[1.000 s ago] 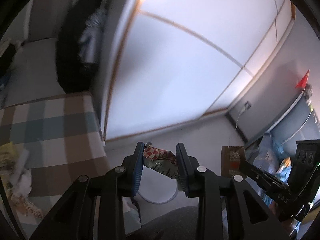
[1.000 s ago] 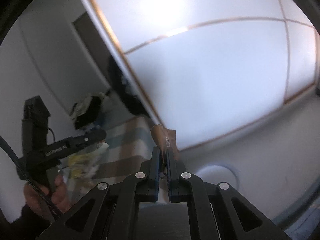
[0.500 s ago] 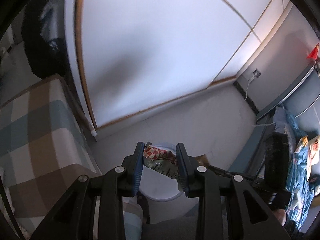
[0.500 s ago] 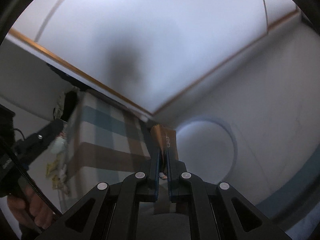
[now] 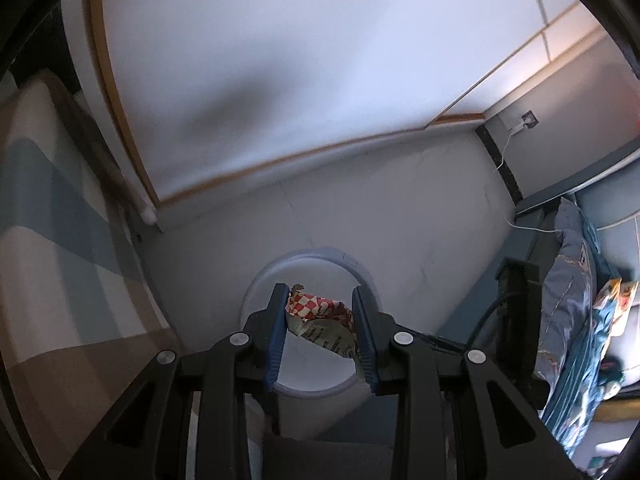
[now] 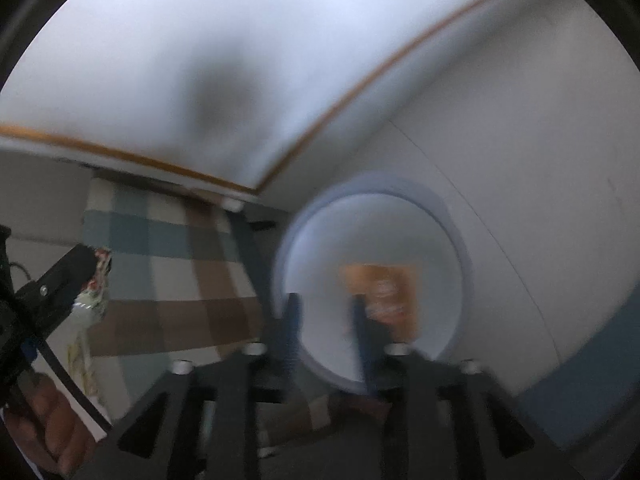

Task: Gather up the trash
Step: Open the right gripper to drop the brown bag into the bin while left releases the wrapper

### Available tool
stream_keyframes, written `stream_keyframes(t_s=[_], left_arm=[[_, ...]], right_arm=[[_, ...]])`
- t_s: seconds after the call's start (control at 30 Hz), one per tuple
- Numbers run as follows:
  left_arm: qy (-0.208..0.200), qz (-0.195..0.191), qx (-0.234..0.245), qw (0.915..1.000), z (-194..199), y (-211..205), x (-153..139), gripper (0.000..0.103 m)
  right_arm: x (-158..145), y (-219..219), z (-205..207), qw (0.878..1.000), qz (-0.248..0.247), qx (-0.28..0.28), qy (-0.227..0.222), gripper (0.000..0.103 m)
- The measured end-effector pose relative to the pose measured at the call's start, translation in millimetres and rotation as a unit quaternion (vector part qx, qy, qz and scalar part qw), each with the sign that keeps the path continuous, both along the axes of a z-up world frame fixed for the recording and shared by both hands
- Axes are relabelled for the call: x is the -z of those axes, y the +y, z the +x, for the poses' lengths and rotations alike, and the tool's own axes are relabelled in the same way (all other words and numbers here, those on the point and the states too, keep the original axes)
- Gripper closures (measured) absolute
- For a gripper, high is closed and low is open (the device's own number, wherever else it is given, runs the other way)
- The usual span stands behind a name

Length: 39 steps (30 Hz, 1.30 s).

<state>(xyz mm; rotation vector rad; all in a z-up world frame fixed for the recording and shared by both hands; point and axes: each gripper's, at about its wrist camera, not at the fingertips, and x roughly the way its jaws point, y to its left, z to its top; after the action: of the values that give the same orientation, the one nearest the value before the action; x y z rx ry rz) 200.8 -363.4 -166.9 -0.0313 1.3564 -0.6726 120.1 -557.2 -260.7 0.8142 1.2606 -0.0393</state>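
Note:
My left gripper (image 5: 319, 294) is shut on a crumpled red-and-white checked wrapper (image 5: 320, 320) and hangs over the round white bin (image 5: 352, 264) on the floor. In the blurred right wrist view my right gripper (image 6: 324, 302) is just above the same bin (image 6: 452, 232) with its jaws opening. A brown packet (image 6: 384, 284) shows inside the bin beyond the right fingertip, free of the pads. At the left edge of that view the left gripper (image 6: 80, 264) carries the wrapper (image 6: 96, 292).
A checked brown, teal and white cover (image 5: 60, 260) lies left of the bin. A white wall panel with wooden trim (image 5: 320, 152) stands behind it. Blue bedding (image 5: 576, 312) and a white cable (image 5: 504, 160) are on the right. A hand (image 6: 48, 436) holds the left gripper.
Both grippers have come down and tilted toward the bin. The right jaws, shut on the brown packet before, have parted and the packet has left them. The left grip is unchanged.

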Motion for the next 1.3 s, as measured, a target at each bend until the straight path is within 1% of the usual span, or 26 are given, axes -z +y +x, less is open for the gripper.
stream_keyframes(t_s=[0.07, 0.1, 0.17, 0.27, 0.3, 0.37, 0.43, 0.6, 0.7, 0.77, 0.9, 0.97, 1.0, 1.03, 1.07, 1.1, 1.13, 1.17, 1.23, 1.3], left_arm=[[0.001, 0.013, 0.007, 0.9999, 2.5, -5.1, 3.0, 0.076], [0.001, 0.018, 0.01, 0.9998, 3.3, -9.5, 5.1, 0.076], [0.01, 0.023, 0.017, 0.9995, 3.3, -16.6, 11.5, 0.076], [0.02, 0.034, 0.023, 0.999, 3.1, -21.4, 20.0, 0.076], [0.026, 0.037, 0.024, 0.9986, 2.3, -24.5, 23.9, 0.076], [0.033, 0.039, 0.03, 0.9982, 3.2, -28.5, 29.1, 0.076], [0.038, 0.051, 0.036, 0.9974, 1.3, -33.8, 34.8, 0.076], [0.06, 0.055, 0.035, 0.9961, 1.8, -37.9, 46.8, 0.076], [0.073, 0.059, 0.044, 0.9946, 0.4, -41.8, 53.5, 0.076], [0.078, 0.062, 0.052, 0.9937, -0.6, -45.9, 56.7, 0.076], [0.102, 0.068, 0.056, 0.9908, -0.5, -48.1, 66.2, 0.075], [0.1, 0.085, 0.062, 0.9894, -1.7, -49.2, 68.4, 0.075], [0.099, 0.085, 0.064, 0.9894, -2.2, -49.4, 68.4, 0.075], [0.102, 0.082, 0.063, 0.9894, -2.7, -47.8, 67.8, 0.072], [0.104, 0.082, 0.06, 0.9894, -2.5, -46.3, 66.9, 0.059], [0.102, 0.08, 0.056, 0.99, -2.7, -44.3, 65.4, 0.052], [0.096, 0.075, 0.051, 0.9913, -3.3, -42.0, 62.7, 0.041], [0.09, 0.071, 0.046, 0.9923, -3.3, -39.3, 59.5, 0.037], [0.087, 0.067, 0.041, 0.9931, -3.6, -34.9, 55.9, 0.036], [0.082, 0.067, 0.033, 0.9938, -4.9, -30.0, 48.5, 0.036]], right_arm=[[5.1, -11.6, -4.1, 1.0, 0.019, 0.016, -0.003, 0.064], [6.6, -16.4, -6.3, 1.0, 0.022, 0.021, -0.002, 0.06], [5.6, -25.5, -12.3, 0.999, 0.009, 0.034, 0.001, 0.036], [0.3, -40.8, -23.5, 0.998, -0.014, 0.053, 0.005, 0.023], [-1.0, -43.5, -25.3, 0.998, -0.021, 0.055, 0.008, 0.02], [-6.1, -47.2, -29.1, 0.998, -0.048, 0.05, 0.014, 0.011], [-14.2, -46.3, -31.5, 0.997, -0.074, 0.036, 0.01, 0.008], [-27.8, -45.5, -30.7, 0.996, -0.093, 0.006, 0.004, 0.007], [-29.6, -41.6, -26.9, 0.995, -0.098, -0.004, 0.005, 0.007], [-28.3, -39.8, -26.0, 0.996, -0.088, -0.01, 0.008, 0.007], [-25.9, -40.1, -28.9, 0.997, -0.08, -0.002, 0.008, 0.007], [-28.0, -39.8, -32.2, 0.996, -0.085, 0.003, 0.005, 0.007], [-30.2, -38.4, -33.2, 0.996, -0.089, 0.002, 0.002, 0.007], [-33.4, -36.6, -34.2, 0.995, -0.096, 0.0, -0.003, 0.007], [-37.9, -35.0, -35.6, 0.995, -0.103, 0.001, -0.012, 0.007], [-43.9, -34.2, -37.8, 0.993, -0.114, 0.002, -0.023, 0.007], [-48.9, -35.0, -39.9, 0.992, -0.121, 0.005, -0.031, 0.007], [-52.1, -37.2, -42.2, 0.992, -0.125, 0.009, -0.036, 0.007], [-57.8, -42.1, -46.3, 0.99, -0.13, 0.029, -0.042, 0.007], [-62.6, -47.1, -50.0, 0.99, -0.125, 0.046, -0.053, 0.007]])
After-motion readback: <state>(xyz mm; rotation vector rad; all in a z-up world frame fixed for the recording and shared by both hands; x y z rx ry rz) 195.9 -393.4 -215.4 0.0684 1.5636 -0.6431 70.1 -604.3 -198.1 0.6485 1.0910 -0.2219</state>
